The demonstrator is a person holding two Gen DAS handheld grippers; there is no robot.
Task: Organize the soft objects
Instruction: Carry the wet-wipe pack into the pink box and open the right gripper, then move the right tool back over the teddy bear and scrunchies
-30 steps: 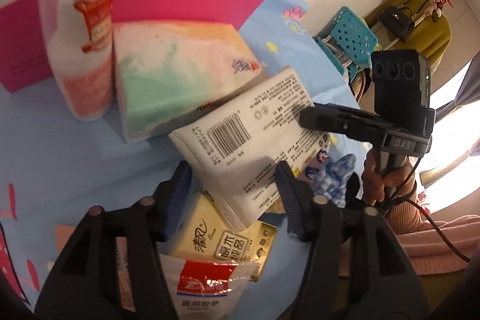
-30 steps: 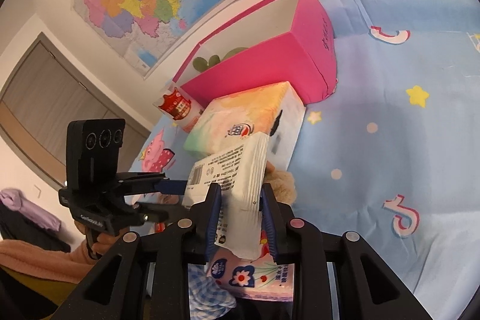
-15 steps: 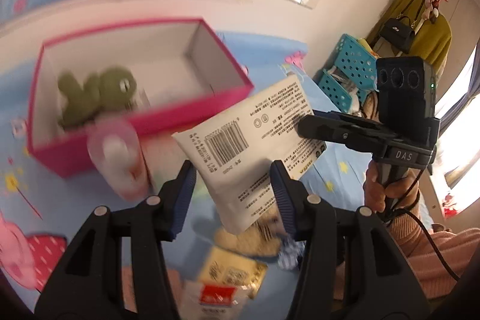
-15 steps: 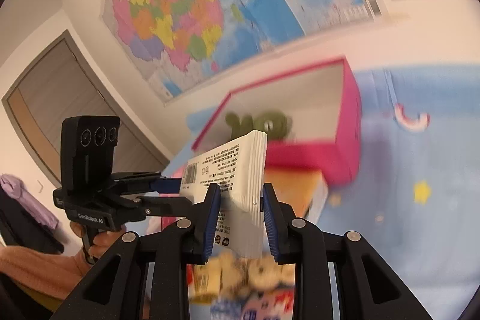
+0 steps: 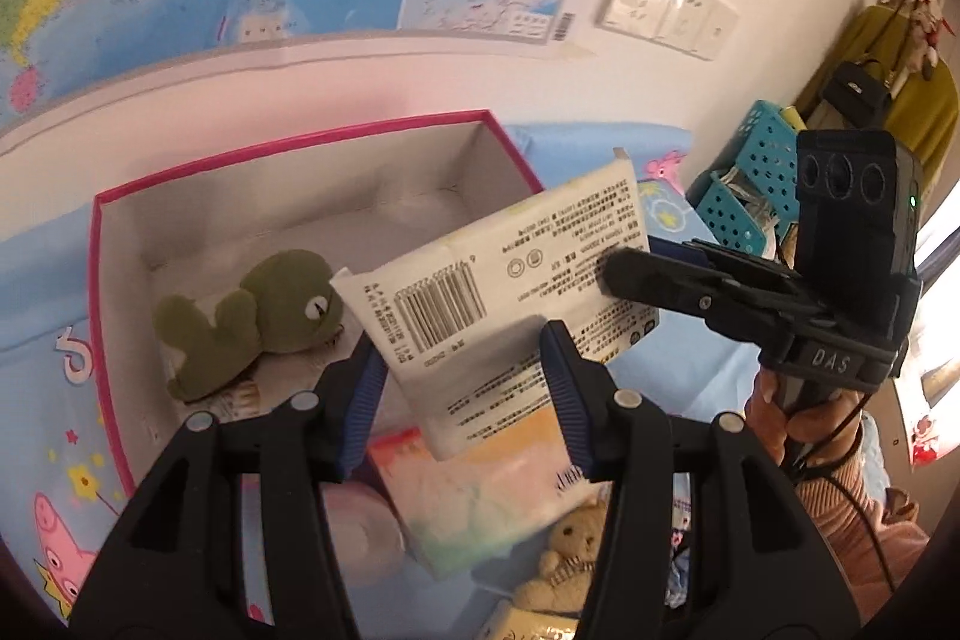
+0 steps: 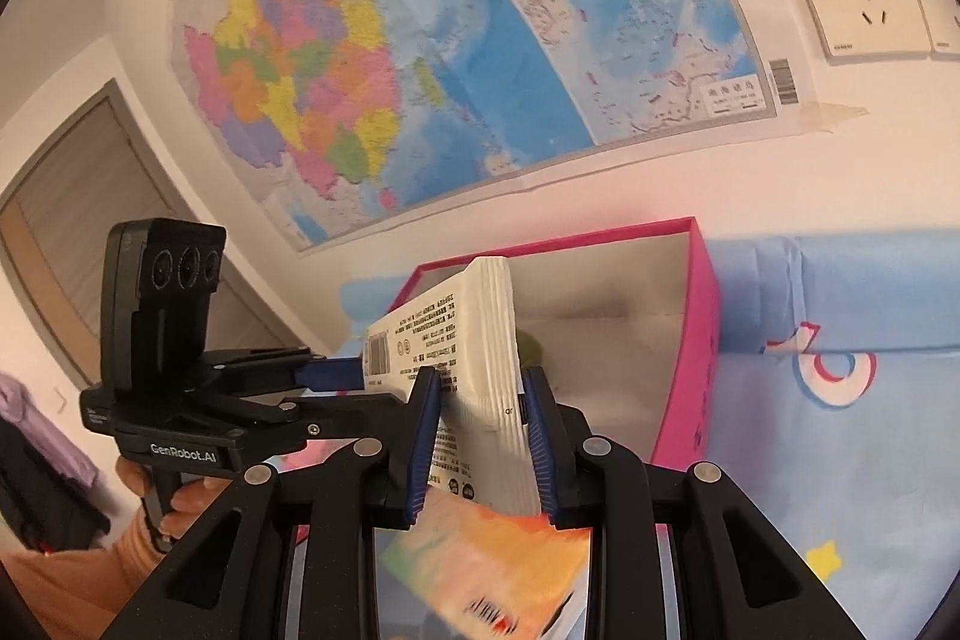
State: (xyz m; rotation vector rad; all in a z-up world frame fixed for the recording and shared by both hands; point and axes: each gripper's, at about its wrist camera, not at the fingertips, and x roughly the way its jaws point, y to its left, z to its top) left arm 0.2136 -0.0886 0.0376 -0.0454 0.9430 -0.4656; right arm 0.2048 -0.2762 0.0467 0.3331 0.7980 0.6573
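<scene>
The white tissue pack [image 5: 504, 292] hangs in the air above the near edge of the pink box [image 5: 108, 316], carried by both tools at once. The right gripper [image 6: 480, 436] has its jaws pinching the pack across its thin side, near the lower end. The left gripper [image 5: 462, 394] straddles the pack's broad printed face at about 6 o'clock in its own view; its jaws look spread wider than the pack, and I cannot tell whether they press on it at all.

Inside the box, at 9 o'clock from the pack, lies a green plush frog [image 5: 252, 316]. Below, on the blue cloth, sit a pastel tissue pack [image 5: 492, 496] and a small teddy bear [image 5: 570, 550].

The pack should be light and squashy, with a slick plastic wrap (the layered edge shows in the right view). A grip across the thin side, mid-length, seems safest; a corner hold would probably let it sag or slide.
</scene>
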